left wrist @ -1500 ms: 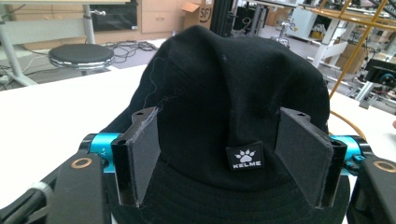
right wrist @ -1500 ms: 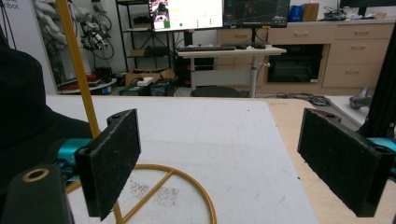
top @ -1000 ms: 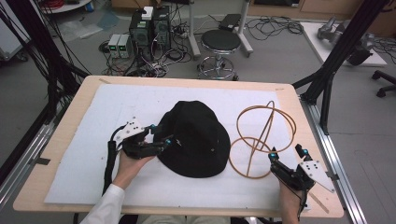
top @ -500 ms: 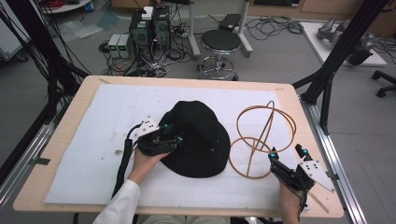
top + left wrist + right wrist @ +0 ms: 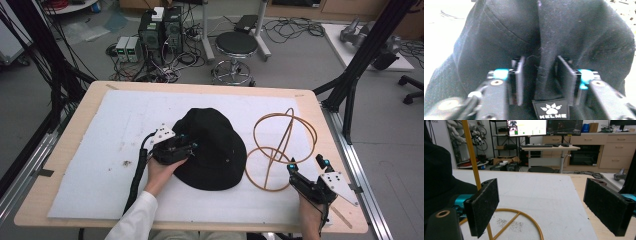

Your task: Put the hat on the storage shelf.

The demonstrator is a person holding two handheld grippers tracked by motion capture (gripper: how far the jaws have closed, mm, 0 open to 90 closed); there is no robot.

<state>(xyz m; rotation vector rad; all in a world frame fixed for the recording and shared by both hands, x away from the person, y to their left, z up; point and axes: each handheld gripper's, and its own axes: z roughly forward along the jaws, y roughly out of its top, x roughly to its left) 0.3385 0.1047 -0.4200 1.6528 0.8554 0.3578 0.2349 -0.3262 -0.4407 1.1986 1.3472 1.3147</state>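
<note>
Since earlier, your left gripper (image 5: 186,147) slides onto hat (image 5: 212,145), jaws spread astride crown fold, probably to pinch. Right gripper (image 5: 306,169) waits agape by stand (image 5: 280,147).

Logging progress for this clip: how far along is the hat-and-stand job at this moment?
Done: nothing placed; the black hat lies flat on the white mat, beside the wire hat stand. In hand: the left gripper straddles a fold of the hat's fabric, jaws not closed on it. The right gripper waits open by the stand's base. Left, likely: grip, lift, set the hat on the stand.
</note>
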